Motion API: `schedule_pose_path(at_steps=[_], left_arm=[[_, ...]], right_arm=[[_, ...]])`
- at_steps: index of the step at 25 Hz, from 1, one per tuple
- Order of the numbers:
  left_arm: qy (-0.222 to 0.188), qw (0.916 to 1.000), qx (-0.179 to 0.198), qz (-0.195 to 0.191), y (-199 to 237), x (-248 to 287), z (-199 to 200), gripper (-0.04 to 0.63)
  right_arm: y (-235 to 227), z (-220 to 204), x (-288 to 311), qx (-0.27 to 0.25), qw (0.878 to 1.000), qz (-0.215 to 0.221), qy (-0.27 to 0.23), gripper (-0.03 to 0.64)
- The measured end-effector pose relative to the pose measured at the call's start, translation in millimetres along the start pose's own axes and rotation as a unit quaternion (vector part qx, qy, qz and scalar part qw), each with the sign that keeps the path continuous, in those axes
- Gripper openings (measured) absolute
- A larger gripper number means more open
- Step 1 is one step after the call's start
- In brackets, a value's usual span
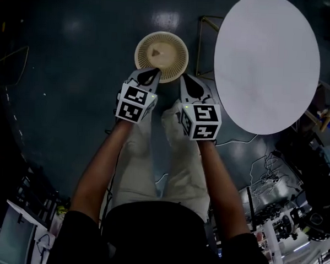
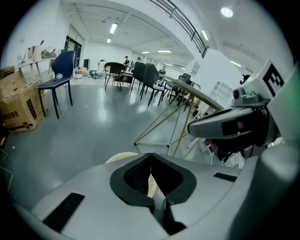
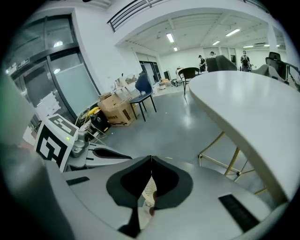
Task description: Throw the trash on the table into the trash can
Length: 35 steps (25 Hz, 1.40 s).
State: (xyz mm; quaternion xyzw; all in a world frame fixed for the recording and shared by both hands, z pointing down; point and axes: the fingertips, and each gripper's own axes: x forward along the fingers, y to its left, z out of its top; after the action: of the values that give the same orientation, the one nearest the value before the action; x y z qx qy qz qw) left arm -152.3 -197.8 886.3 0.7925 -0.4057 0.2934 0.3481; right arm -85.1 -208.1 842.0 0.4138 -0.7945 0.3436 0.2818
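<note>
Down on the dark floor [image 1: 74, 69] stands the cream, perforated trash can [image 1: 161, 54], close beside the round white bench [image 1: 268, 62]. Both tools are held side by side at its near rim. The left hand-held gripper [image 1: 155, 72] has its jaws pressed together on nothing. The right hand-held gripper [image 1: 184, 79] is likewise closed and empty, and the can's mesh shows through the gap behind its tips.

Trash can [image 1: 161, 55] on the floor [image 1: 74, 69] left of the table [image 1: 266, 62]; left gripper [image 1: 151, 74] and right gripper [image 1: 185, 83] near it.
</note>
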Motion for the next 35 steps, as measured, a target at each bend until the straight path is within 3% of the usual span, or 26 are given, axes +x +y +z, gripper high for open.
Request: schedule_pose_path(at_steps=[5, 12, 21, 28, 31, 35], left_arm=[[-0.017, 0.9997, 0.013, -0.006, -18, -33, 47, 0.015], [-0.036, 0.9993, 0.004, -0.009, -57, -98, 99, 0.015], [-0.076, 0.9962, 0.032, -0.028, -108, -154, 173, 0.015], [-0.135, 0.9906, 0.001, -0.022, -158, -205, 236, 0.015], [-0.146, 0.9886, 0.025, -0.023, -179, -223, 253, 0.015], [-0.155, 0.9835, 0.093, -0.013, -206, -249, 277, 0.015]], right_arm=[[15, 35, -35, -0.011, 1.0, 0.003, -0.01, 0.018], [40, 66, -103, -0.029, 1.0, 0.009, -0.003, 0.018], [29, 143, -169, -0.033, 0.998, -0.017, -0.052, 0.018], [21, 201, -239, -0.048, 0.994, -0.019, -0.099, 0.018], [22, 221, -268, -0.052, 0.991, -0.019, -0.12, 0.018], [21, 247, -308, -0.065, 0.987, -0.024, -0.146, 0.018]])
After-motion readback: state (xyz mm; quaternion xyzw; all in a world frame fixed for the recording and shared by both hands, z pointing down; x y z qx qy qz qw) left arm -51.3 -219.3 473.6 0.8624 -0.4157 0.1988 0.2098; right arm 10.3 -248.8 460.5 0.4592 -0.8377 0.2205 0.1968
